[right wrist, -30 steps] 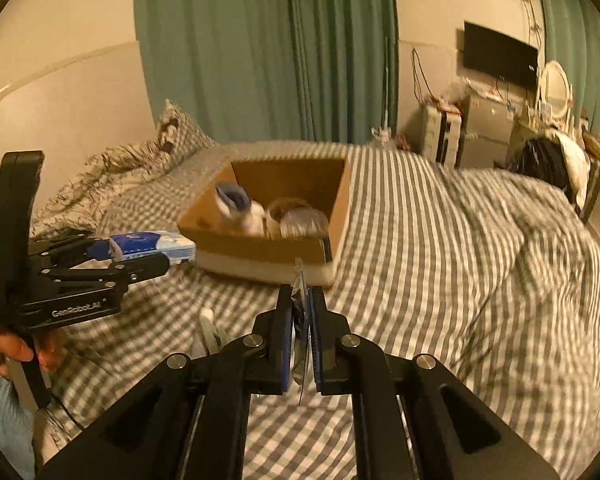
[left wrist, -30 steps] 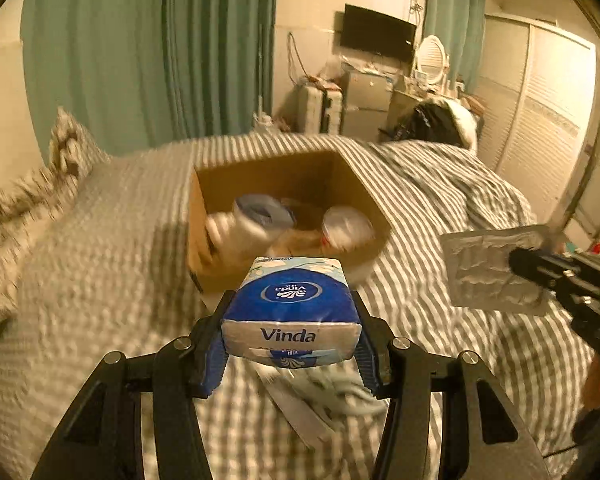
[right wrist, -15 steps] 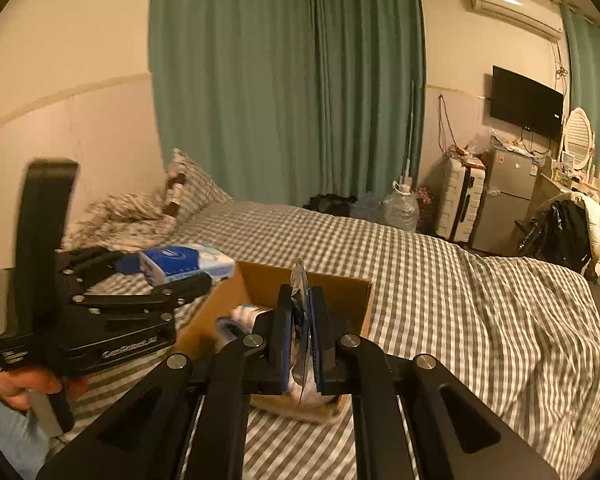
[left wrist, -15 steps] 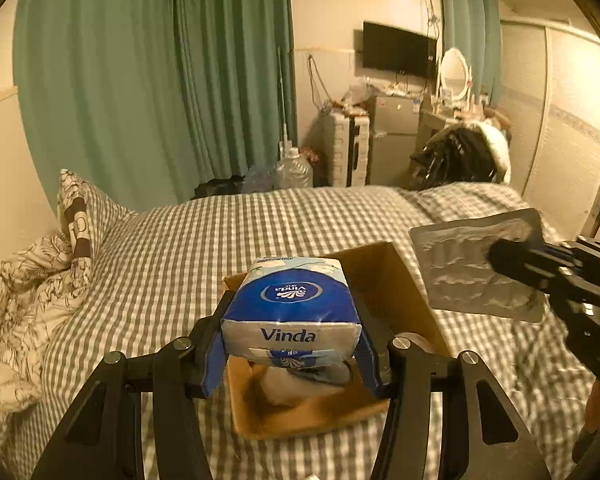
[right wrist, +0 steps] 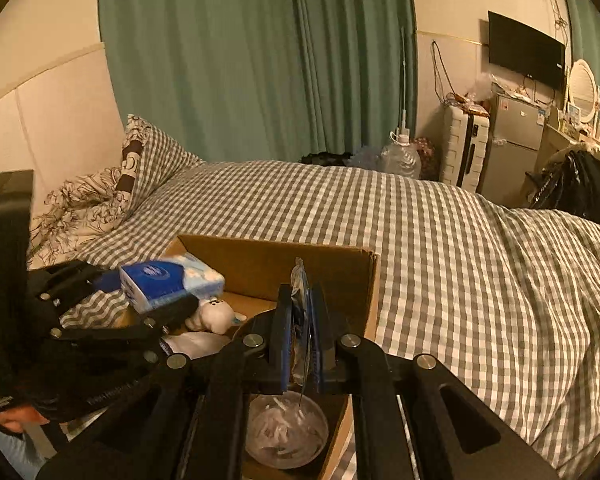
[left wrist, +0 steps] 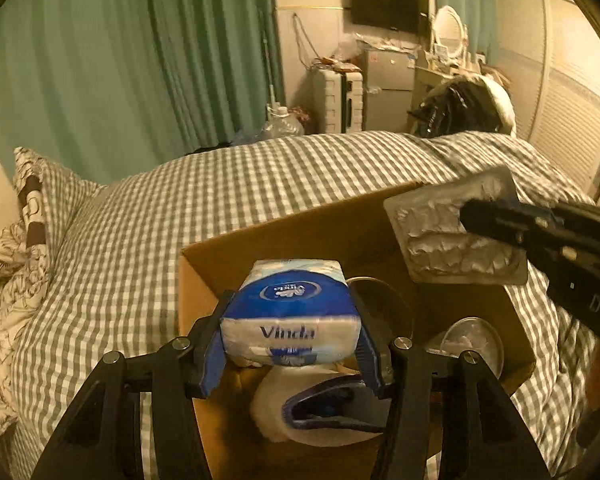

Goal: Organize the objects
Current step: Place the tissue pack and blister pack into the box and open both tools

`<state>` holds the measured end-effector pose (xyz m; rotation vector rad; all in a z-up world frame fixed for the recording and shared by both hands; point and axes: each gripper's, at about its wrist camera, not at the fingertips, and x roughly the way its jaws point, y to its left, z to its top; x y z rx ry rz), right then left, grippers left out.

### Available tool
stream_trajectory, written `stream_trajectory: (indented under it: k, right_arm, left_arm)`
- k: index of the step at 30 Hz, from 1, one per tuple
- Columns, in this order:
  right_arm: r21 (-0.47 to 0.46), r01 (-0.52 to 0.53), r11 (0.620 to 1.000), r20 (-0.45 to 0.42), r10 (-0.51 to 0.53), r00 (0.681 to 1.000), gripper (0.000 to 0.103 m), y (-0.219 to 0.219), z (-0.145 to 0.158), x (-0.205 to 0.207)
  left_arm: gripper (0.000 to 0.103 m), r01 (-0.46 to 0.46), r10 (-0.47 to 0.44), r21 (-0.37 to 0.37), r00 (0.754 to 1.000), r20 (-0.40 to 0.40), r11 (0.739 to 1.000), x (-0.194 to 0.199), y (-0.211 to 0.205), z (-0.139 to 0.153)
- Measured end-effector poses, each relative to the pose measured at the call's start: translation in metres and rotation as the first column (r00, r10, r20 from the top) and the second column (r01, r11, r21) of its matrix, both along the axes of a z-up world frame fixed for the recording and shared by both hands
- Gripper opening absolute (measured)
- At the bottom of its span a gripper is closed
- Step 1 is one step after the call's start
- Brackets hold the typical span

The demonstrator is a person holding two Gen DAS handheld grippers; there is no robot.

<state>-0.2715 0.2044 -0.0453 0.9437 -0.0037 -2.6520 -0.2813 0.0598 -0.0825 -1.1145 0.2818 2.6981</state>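
While each hand-held gripper clenches its load, the left hand-held gripper (left wrist: 291, 334) holds the tissue pack (left wrist: 290, 314) directly above the cardboard box (left wrist: 300, 236), long axis pointing forward; the right hand-held gripper (right wrist: 301, 344) pinches the blister sheet (left wrist: 452, 232) over the box's right side.

"Vinda" is read on the blue-and-white tissue pack (left wrist: 290, 316) at lower centre; the other printing is too blurred.

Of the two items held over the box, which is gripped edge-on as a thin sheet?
The silver blister pack, pinched flat in the right gripper above the cardboard box. The blue-and-white Vinda tissue pack in the left gripper is bulky.
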Motion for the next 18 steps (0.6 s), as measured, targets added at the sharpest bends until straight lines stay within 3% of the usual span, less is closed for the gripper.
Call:
stream_trajectory:
  k: [2,3,4,5,9,11,18]
  right_arm:
    - [-0.018,0.015,1.000,-0.006,-0.015,1.000,0.015,0.002,0.002,0.001]
    - [-0.028,0.023,0.999,-0.008,-0.024,1.000,0.023,0.005,0.005,0.002]
    - [-0.038,0.033,0.999,-0.015,-0.033,0.999,0.048,0.009,0.009,0.006]
    - [-0.044,0.037,0.998,-0.019,-0.038,0.999,0.063,0.010,0.013,0.008]
    - [-0.066,0.047,0.997,-0.049,-0.050,0.998,0.064,0.021,0.038,0.034]
    - [-0.056,0.047,0.997,-0.061,-0.051,0.997,0.071,0.024,0.052,0.049]
    - [0.062,0.014,0.998,-0.120,-0.007,0.993,0.080,0.013,0.097,0.120]
  left_arm:
    - [0.094,-0.026,0.025,-0.023,0.999,-0.021,0.999,0.004,0.002,0.001]
    - [0.101,-0.055,0.053,-0.040,0.998,-0.040,0.998,0.007,0.002,0.003]
    - [0.103,-0.076,0.073,-0.050,0.995,-0.062,0.996,0.012,0.001,0.007]
    - [0.103,-0.079,0.076,-0.053,0.995,-0.069,0.995,0.015,-0.001,0.009]
    - [0.103,-0.110,0.108,-0.038,0.993,-0.052,0.993,0.032,-0.011,0.024]
    - [0.103,-0.120,0.119,-0.017,0.991,-0.063,0.993,0.050,-0.020,0.038]
    - [0.103,-0.137,0.141,0.040,0.984,-0.113,0.990,0.117,-0.043,0.089]
